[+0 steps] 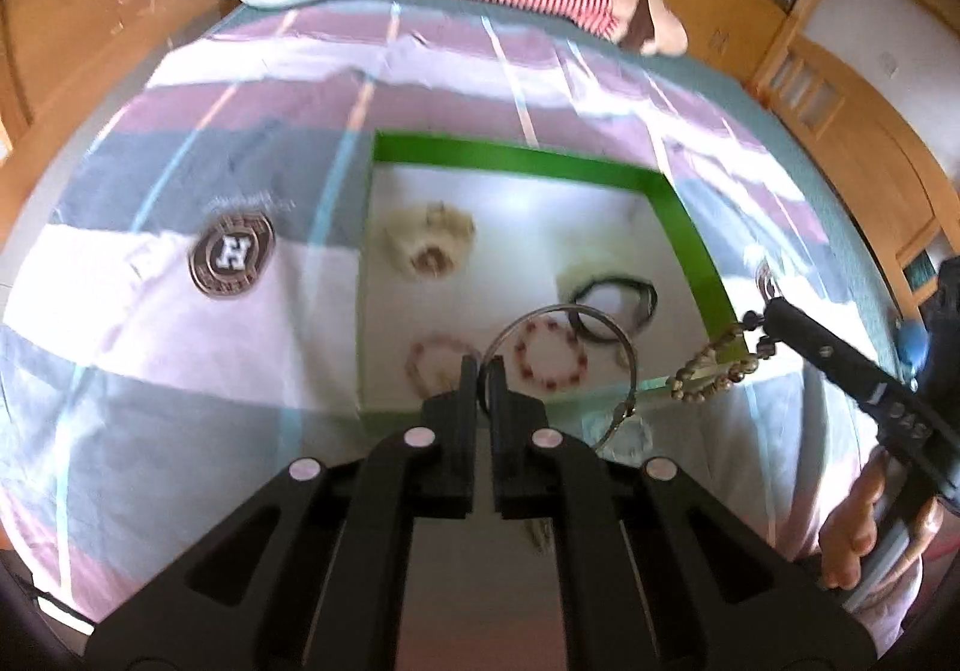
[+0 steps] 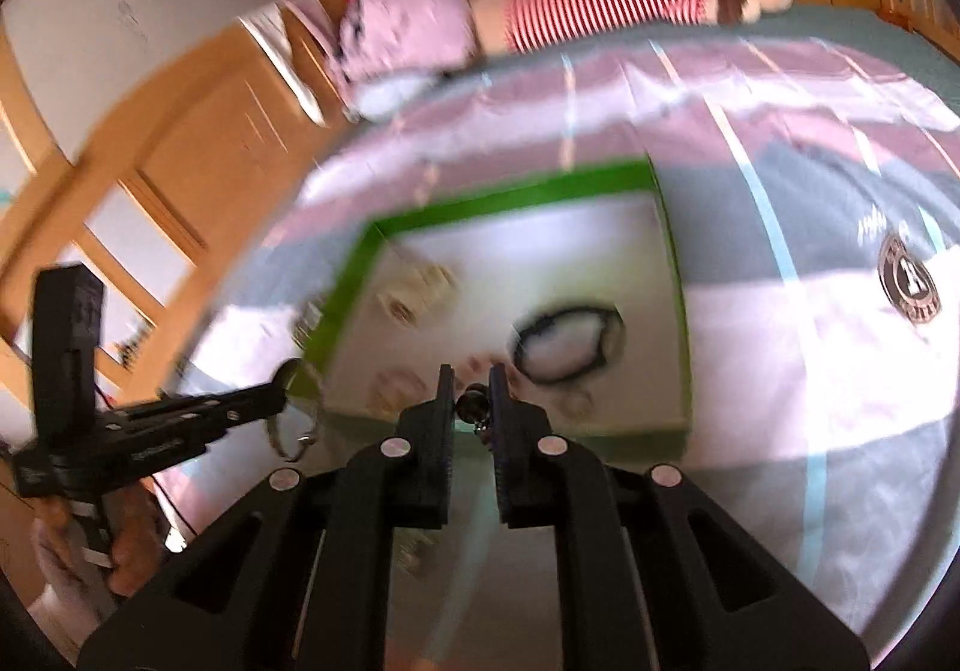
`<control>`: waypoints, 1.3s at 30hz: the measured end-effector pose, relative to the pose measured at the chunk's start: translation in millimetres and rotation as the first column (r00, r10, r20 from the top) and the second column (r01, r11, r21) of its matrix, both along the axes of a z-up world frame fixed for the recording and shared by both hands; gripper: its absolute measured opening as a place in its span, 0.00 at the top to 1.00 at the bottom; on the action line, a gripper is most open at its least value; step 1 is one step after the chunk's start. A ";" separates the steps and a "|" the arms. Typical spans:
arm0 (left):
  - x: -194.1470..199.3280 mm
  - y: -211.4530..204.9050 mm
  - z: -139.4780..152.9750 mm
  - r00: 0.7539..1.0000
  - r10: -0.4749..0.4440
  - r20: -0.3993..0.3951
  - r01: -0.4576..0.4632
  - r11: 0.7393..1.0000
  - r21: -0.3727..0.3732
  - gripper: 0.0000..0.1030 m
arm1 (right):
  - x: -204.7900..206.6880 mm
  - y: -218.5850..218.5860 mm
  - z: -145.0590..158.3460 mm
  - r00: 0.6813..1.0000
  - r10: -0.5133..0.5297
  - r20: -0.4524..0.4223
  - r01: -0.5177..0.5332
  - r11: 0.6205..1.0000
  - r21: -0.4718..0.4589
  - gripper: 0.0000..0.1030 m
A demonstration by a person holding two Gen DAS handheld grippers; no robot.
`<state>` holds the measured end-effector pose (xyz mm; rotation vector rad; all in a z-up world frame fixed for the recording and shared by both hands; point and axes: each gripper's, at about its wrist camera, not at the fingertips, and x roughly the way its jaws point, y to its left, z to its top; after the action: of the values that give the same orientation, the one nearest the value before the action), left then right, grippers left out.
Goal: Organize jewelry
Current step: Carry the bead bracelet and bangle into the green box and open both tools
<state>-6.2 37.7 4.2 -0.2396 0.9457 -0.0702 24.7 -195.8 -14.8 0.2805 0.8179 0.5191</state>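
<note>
Above the green-rimmed tray (image 1: 690,227) on the bed (image 1: 180,191): left hand-held gripper (image 1: 478,371) clenched on a metal ring (image 1: 564,314); right hand-held gripper (image 2: 471,380) clenched on a beaded chain (image 1: 714,365).

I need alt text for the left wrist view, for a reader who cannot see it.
The shut left gripper pinches a thin metal ring above a green-edged white tray lying on a striped bedspread. In the tray lie beaded bracelets and a black bracelet. At right, the right gripper holds a beaded chain.
</note>
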 end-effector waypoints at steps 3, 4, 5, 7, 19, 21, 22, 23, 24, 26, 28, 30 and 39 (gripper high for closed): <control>9.2 1.0 -3.0 1.000 0.018 -0.010 -0.018 1.000 -0.016 0.97 | 2.8 1.1 14.8 0.998 -0.017 0.055 0.014 0.999 0.044 0.89; 13.9 0.9 -5.4 1.000 0.024 -0.018 -0.024 1.000 -0.015 0.97 | 5.2 -0.7 18.2 0.998 -0.028 0.061 0.025 0.999 0.044 0.89; 16.4 -0.2 -12.0 0.999 0.030 -0.024 -0.030 0.999 -0.010 0.97 | 8.9 -1.2 18.2 0.997 -0.045 0.060 0.043 0.998 0.037 0.89; 23.6 1.0 -17.5 0.998 0.047 -0.039 -0.047 0.999 0.005 0.97 | 17.6 -1.6 11.4 0.997 -0.065 0.040 0.064 0.998 0.010 0.89; 35.4 3.0 -42.3 0.992 0.074 -0.106 -0.069 0.996 0.049 0.96 | 34.3 15.3 -31.2 0.992 -0.100 -0.073 0.088 0.985 -0.150 0.89; 35.8 1.9 -43.5 0.992 0.070 -0.109 -0.064 0.997 0.053 0.95 | 35.5 14.0 -33.0 0.991 -0.095 -0.093 0.081 0.987 -0.141 0.88; 35.9 1.2 -44.6 0.991 0.067 -0.112 -0.062 0.997 0.055 0.94 | 35.9 12.6 -33.6 0.990 -0.097 -0.101 0.083 0.987 -0.135 0.78; 36.0 0.8 -45.1 0.991 0.066 -0.114 -0.061 0.997 0.055 0.94 | 35.5 10.8 -33.1 0.990 -0.103 -0.101 0.090 0.988 -0.126 0.72; 36.0 0.4 -45.5 0.991 0.065 -0.116 -0.059 0.997 0.053 0.92 | 34.8 8.6 -31.8 0.989 -0.112 -0.097 0.101 0.988 -0.118 0.62; 36.1 0.4 -46.2 0.991 0.060 -0.120 -0.055 0.997 0.046 0.90 | 34.0 6.8 -28.6 0.989 -0.117 -0.088 0.107 0.988 -0.110 0.61; 35.6 0.4 -45.8 0.991 0.060 -0.116 -0.055 0.997 0.047 0.90 | 33.8 6.3 -27.7 0.989 -0.114 -0.090 0.104 0.989 -0.104 0.61; 35.1 0.6 -45.2 0.992 0.060 -0.113 -0.055 0.997 0.047 0.90 | 33.8 6.3 -28.6 0.989 -0.110 -0.099 0.100 0.990 -0.099 0.61; 0.8 -13.9 -31.1 0.989 -0.091 -0.120 0.092 0.996 -0.002 0.90 | 12.4 9.3 -15.8 0.994 0.021 -0.108 -0.026 0.998 -0.049 0.53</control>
<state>-5.4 23.8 -27.0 -0.1983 1.0763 -0.1397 37.2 -186.5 -30.5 0.2545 0.9384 0.5084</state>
